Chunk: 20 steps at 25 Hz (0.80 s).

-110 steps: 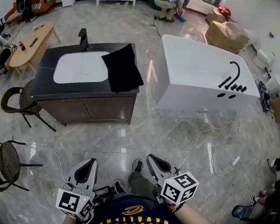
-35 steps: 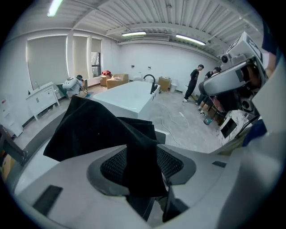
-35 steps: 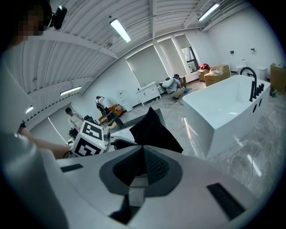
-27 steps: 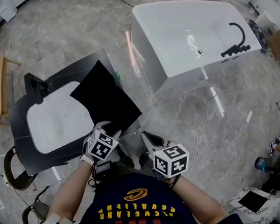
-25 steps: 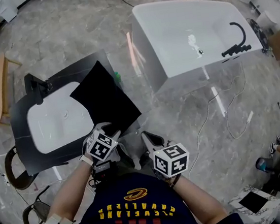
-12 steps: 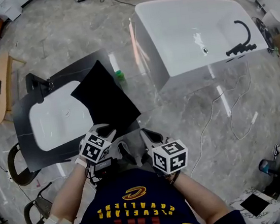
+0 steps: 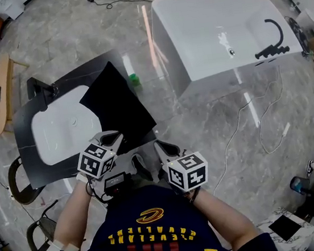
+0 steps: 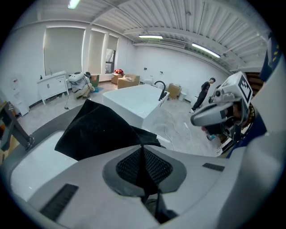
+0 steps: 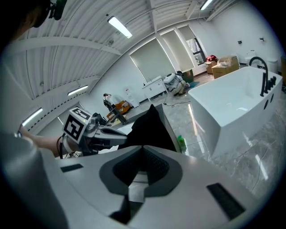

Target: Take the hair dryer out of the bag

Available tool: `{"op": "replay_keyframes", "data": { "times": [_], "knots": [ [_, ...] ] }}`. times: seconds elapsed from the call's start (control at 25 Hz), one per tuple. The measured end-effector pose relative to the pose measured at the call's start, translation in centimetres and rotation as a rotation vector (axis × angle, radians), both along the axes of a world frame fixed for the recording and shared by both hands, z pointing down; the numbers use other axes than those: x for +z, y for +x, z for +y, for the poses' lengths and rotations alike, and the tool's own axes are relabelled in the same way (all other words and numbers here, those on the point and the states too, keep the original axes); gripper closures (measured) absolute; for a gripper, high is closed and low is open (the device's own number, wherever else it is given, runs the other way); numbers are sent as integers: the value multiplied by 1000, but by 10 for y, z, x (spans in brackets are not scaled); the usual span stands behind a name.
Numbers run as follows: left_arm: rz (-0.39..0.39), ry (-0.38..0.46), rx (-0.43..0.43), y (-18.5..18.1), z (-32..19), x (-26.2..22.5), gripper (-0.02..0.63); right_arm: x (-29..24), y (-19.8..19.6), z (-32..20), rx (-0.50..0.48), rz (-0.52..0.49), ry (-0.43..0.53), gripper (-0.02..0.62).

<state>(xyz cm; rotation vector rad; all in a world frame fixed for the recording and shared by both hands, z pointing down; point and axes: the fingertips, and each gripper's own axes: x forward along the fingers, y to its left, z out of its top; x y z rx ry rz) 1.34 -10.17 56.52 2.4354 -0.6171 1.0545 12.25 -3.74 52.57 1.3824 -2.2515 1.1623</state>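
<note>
A flat black bag (image 7: 117, 107) lies over the right part of a dark vanity counter (image 7: 27, 119), partly covering its white sink (image 7: 60, 129). My left gripper (image 7: 110, 138) is at the bag's near edge. Its jaws are closing, with a fold of black bag (image 8: 98, 129) cloth running up into the seam between the pads (image 8: 129, 165). My right gripper (image 7: 161, 147) hangs shut and empty just right of the counter, off the bag (image 9: 149, 125). No hair dryer shows in any view.
A white bathtub (image 7: 213, 28) with a black tap stands to the right. A green bottle (image 7: 134, 80) sits on the floor between tub and vanity. A black faucet (image 7: 40, 88) rises at the sink's far end. Chairs (image 7: 18, 180) stand at left, and cables trail on the floor at right.
My left gripper's jaws have come together at the bag's near edge, and that hand has risen and drawn slightly left. The right gripper has stayed put.
</note>
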Motion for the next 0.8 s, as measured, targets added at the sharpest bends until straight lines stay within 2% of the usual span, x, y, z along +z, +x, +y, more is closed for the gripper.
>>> {"op": "replay_keyframes", "data": {
  "times": [0.16,0.44,0.6,0.72,0.8],
  "knots": [
    [45,11,-33,2,-17,-18,589,5,-19,-3,-67,-9,-11,586],
    [51,64,-36,6,-46,-34,589,19,-69,-28,-177,-52,-57,586],
    [54,75,-48,2,-60,-37,589,37,-81,-48,-163,-9,-101,586],
    [62,71,-44,-1,-60,-36,589,51,-77,-64,-102,40,-148,583],
    [76,64,-45,-3,-58,-35,589,60,-76,-73,-74,67,-174,532]
  ]
}}
